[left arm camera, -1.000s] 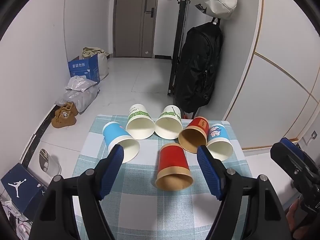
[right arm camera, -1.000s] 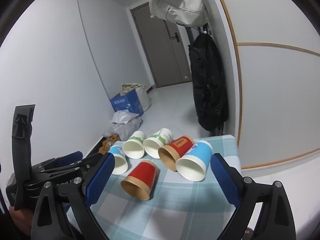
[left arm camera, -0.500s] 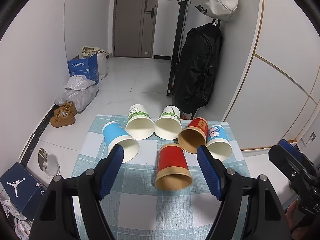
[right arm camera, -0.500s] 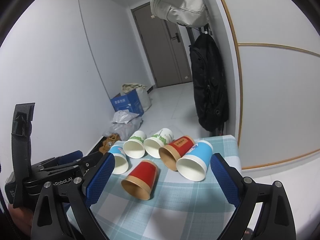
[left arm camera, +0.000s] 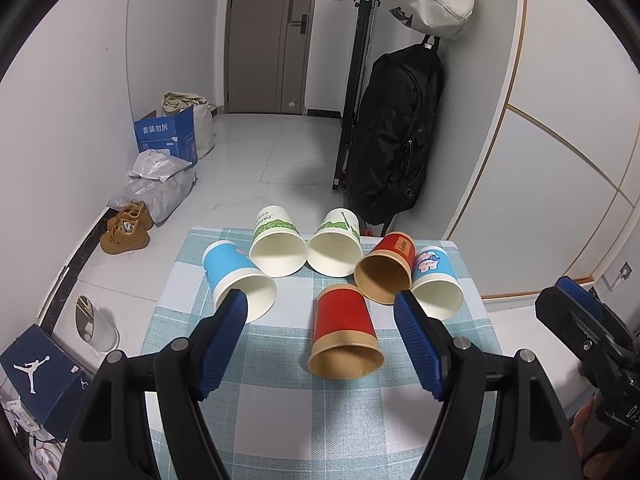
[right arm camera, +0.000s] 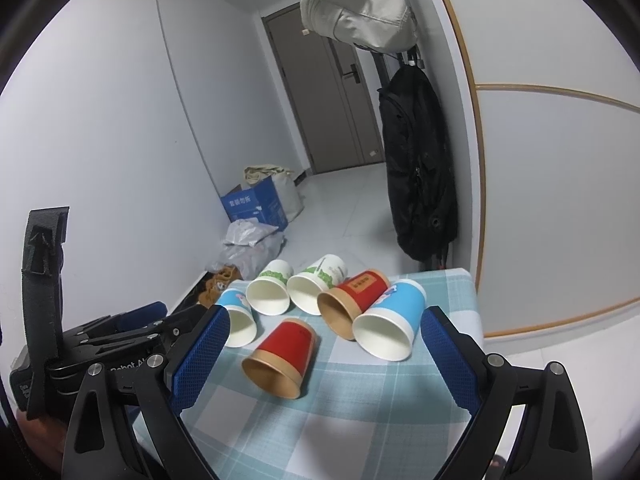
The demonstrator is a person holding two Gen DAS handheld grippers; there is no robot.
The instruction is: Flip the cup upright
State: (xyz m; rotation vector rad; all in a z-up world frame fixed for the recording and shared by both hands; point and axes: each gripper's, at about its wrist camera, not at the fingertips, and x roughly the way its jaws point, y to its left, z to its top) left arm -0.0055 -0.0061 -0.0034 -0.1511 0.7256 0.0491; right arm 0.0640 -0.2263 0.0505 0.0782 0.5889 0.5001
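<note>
Six paper cups lie on their sides on the checked table [left arm camera: 280,420], mouths toward the cameras; nearest is the red cup [left arm camera: 344,332], alone in front of the row, none upright yet. It sits dead ahead of the left gripper [left arm camera: 320,340], framed between its blue pads, which stand wide apart and empty. Its long axis runs roughly along the left gripper's line of sight, kraft mouth facing the camera, closed base pointing away to the far edge. From the right gripper [right arm camera: 320,354], also wide open and holding nothing, the same red cup [right arm camera: 284,354] lies ahead but left of centre, axis slanted, mouth down-left. Left looks nearer and better lined up, so it likely goes straight forward, pinches the sidewall and tips the base down
</note>
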